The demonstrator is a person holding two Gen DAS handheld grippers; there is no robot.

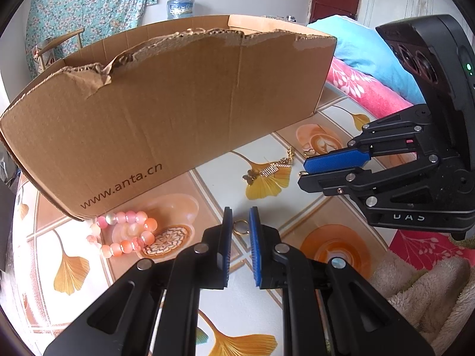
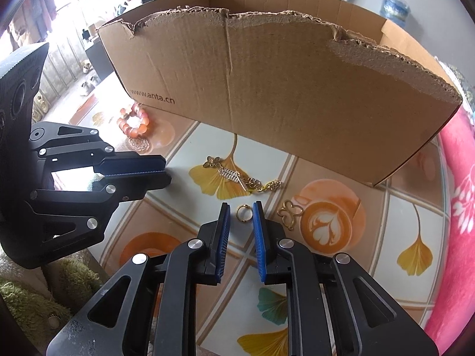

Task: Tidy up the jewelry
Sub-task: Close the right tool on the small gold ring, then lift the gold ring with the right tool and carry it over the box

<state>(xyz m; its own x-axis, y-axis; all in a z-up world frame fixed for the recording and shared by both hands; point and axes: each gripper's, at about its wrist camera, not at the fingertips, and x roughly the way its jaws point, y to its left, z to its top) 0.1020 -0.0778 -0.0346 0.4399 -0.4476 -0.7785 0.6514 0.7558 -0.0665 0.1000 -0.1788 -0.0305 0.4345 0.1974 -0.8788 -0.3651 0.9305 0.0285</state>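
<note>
Cardboard fills the far side of both views: a brown corrugated box (image 1: 184,101) with a torn upper rim and a printed web address stands on the glass-topped counter (image 1: 297,207), whose surface is patterned with ginkgo leaves and coffee cups. At the bottom of the left wrist view, the left gripper (image 1: 240,216) has its blue-padded fingers (image 1: 227,237) drawn close on a small gold ring (image 1: 241,227), which fills the narrow gap and seems to touch both pads. The right gripper (image 2: 241,210) points down at the counter with its fingers a little apart; a second gold ring (image 2: 245,213) lies between the tips, closer to the right-hand pad, and is not pinched. Just to that ring's right lies a gold butterfly-outline charm (image 2: 289,213). Between the grippers and the box, a gold chain with a butterfly and a comb-shaped pendant (image 2: 237,178) rests on a yellow leaf print. A bracelet of pink and orange beads (image 1: 121,234) sits just beside the box's near left corner. A pink floral blanket (image 2: 457,178) borders the counter's right edge.
</note>
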